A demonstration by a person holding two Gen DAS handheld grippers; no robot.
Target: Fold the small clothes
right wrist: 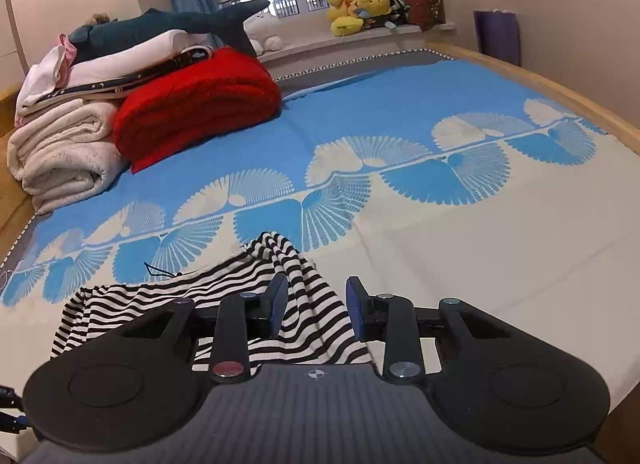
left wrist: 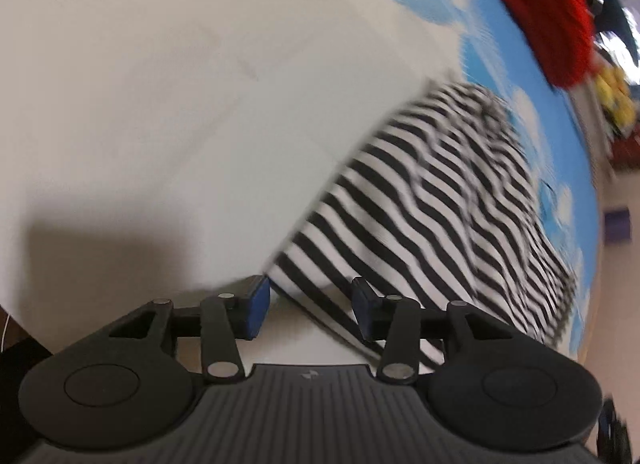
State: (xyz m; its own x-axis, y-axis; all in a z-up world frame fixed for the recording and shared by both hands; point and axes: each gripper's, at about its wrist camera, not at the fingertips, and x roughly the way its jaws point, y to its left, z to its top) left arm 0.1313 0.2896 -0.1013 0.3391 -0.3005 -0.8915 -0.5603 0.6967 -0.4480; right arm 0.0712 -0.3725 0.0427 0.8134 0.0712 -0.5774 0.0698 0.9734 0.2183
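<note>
Striped cloth bunches up between the right gripper fingers, which stand apart and do not pinch it. From there it stretches off to their left. Left gripper fingers are apart too, with the cloth's edge between them.

Red blanket, cream blankets, plush shark, yellow toys.

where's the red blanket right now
In the right wrist view the red blanket lies folded at the bed's far left, against the stack of white folded bedding.
</note>
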